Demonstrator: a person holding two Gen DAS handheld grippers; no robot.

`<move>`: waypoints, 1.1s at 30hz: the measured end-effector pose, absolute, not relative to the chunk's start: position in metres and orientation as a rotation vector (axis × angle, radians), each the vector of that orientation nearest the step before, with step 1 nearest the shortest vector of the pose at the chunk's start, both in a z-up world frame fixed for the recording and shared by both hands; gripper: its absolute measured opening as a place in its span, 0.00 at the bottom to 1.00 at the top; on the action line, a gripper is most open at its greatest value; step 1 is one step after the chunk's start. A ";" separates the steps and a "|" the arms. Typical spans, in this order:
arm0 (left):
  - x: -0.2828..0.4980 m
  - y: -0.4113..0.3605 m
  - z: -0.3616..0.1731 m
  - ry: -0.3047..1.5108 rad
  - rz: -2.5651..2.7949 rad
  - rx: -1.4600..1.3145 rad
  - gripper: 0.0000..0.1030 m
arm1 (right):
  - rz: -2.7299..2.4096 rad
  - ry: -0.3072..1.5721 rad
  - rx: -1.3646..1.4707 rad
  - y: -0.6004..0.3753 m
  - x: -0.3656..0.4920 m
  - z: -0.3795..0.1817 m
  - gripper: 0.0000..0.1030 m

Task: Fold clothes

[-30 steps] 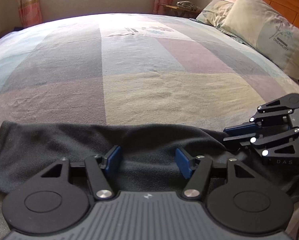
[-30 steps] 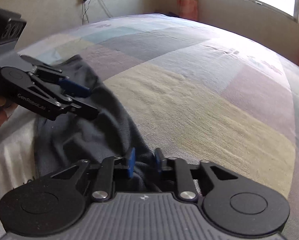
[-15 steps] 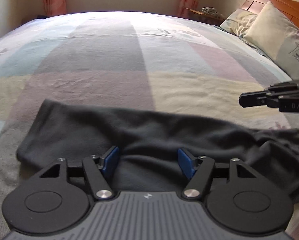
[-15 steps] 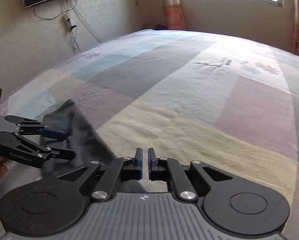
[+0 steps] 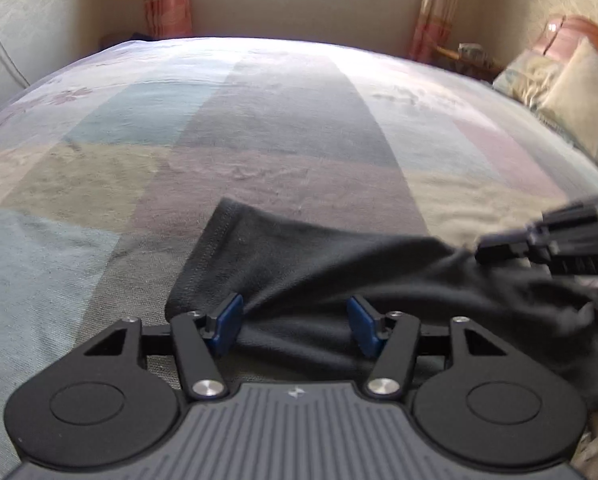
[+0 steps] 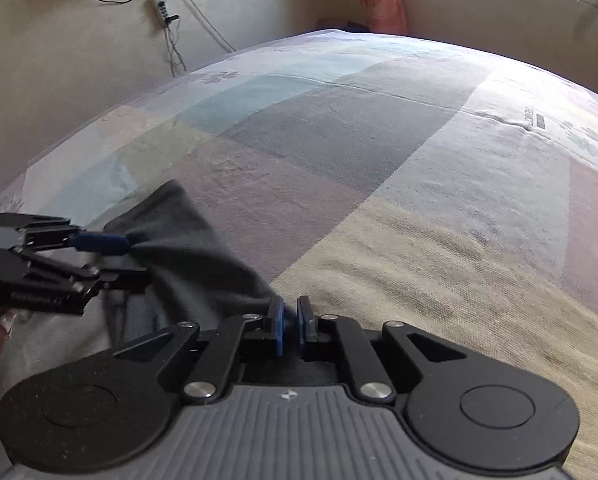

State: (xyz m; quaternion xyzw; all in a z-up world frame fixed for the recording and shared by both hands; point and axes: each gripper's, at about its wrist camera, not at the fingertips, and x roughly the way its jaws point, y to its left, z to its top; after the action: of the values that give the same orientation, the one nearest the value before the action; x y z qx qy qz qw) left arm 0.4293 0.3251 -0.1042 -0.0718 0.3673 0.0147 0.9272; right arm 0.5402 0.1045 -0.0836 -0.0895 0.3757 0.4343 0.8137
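Garment: dark cloth lies bunched along the near edge of the bed, its hemmed end pointing toward the middle.
Left hand-held gripper: spread, jaws closing, a fold of cloth between the pads but not yet pressed.
Right hand-held gripper: nearly pressed together, pinching a thin edge of the cloth.
Risk, left: may close on too little fabric or a single layer, so the fold drags skewed.
Risk, right: thin pinch could slip if pulled taut.
Risk, bed: cloth near the edge might slide off.
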 end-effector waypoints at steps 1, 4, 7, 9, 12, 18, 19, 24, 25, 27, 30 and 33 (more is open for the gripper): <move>0.431 0.324 -0.103 0.742 0.012 -0.145 0.59 | 0.948 0.796 -0.204 0.100 0.530 -0.079 0.12; 0.442 0.320 -0.106 0.742 -0.017 -0.118 0.63 | 0.980 0.798 -0.278 0.089 0.493 -0.075 0.13; 0.450 0.324 -0.113 0.761 0.022 -0.105 0.63 | 0.998 0.836 -0.318 0.075 0.457 -0.084 0.13; 0.450 0.329 -0.110 0.759 0.065 -0.140 0.59 | 1.001 0.850 -0.345 0.070 0.439 -0.095 0.15; 0.438 0.322 -0.097 0.732 -0.029 -0.193 0.61 | 0.969 0.812 -0.338 0.060 0.425 -0.095 0.15; 0.427 0.248 -0.102 0.739 -0.259 -0.027 0.66 | 0.839 0.860 -0.212 0.038 0.419 -0.094 0.24; 0.425 0.237 -0.110 0.790 -0.270 0.022 0.66 | 0.844 0.895 -0.181 0.034 0.417 -0.097 0.24; 0.411 0.217 -0.105 0.864 -0.227 0.113 0.67 | 0.768 0.864 -0.143 -0.024 0.395 -0.075 0.24; 0.408 0.212 -0.098 0.844 -0.237 0.133 0.67 | 0.706 0.839 -0.155 -0.039 0.391 -0.072 0.27; 0.406 0.192 -0.091 0.826 -0.289 0.168 0.67 | 0.564 0.846 -0.147 -0.072 0.390 -0.078 0.28; 0.406 0.158 -0.089 0.826 -0.362 0.197 0.68 | 0.468 0.934 -0.100 -0.104 0.389 -0.097 0.29; 0.407 0.120 -0.096 0.841 -0.432 0.213 0.68 | 0.564 0.968 -0.081 -0.118 0.377 -0.092 0.33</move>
State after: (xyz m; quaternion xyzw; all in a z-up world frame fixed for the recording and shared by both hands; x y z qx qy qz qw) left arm 0.4069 0.1196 -0.0956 0.1023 0.4041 -0.2077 0.8849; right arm 0.3768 -0.1179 -0.0917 -0.0384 0.4588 0.2675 0.8464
